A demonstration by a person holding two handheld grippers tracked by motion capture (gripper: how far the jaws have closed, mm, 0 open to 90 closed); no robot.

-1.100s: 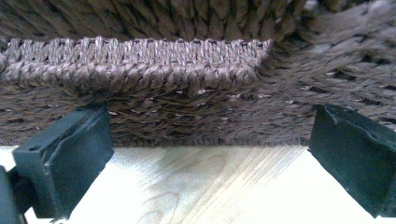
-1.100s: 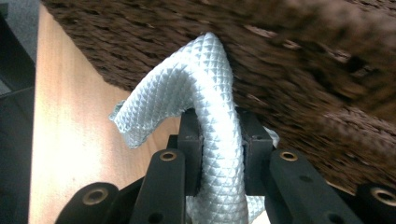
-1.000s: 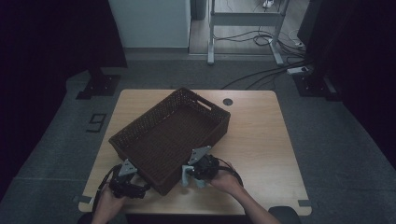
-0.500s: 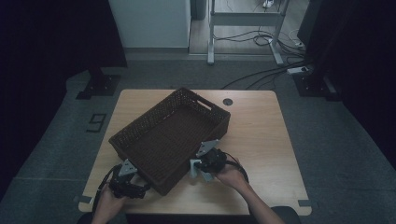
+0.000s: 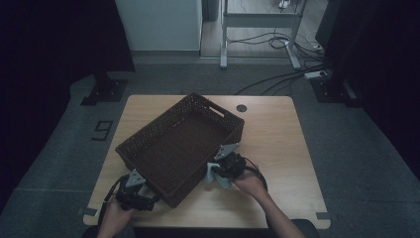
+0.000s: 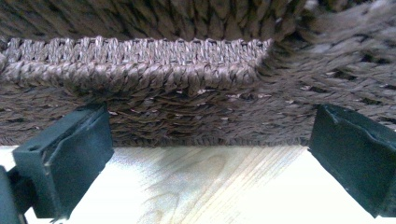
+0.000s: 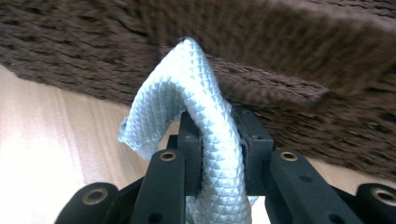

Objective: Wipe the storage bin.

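A dark brown woven basket [image 5: 148, 141] lies diagonally across the wooden table [image 5: 277, 129]. My right gripper [image 5: 220, 166] sits at the basket's near right side, shut on a light blue quilted cloth [image 7: 205, 140] that arches up from between the jaws toward the basket wall [image 7: 289, 65]. That cloth [image 5: 217, 174] hangs pale under the gripper in the high view. My left gripper [image 5: 143, 198] rests by the basket's near corner, open, its fingers [image 6: 70, 158] spread wide before the woven wall [image 6: 187, 93] with only bare table between them.
The basket has a handle cutout [image 5: 216, 107] in its far wall. A round cable hole [image 5: 241, 107] sits near the table's far edge. Bare table lies to the right of the basket. Cables and a metal frame [image 5: 257, 29] are on the floor beyond.
My right gripper has carried the blue cloth to the right and slightly farther along the basket's side. The left gripper has stayed where it was.
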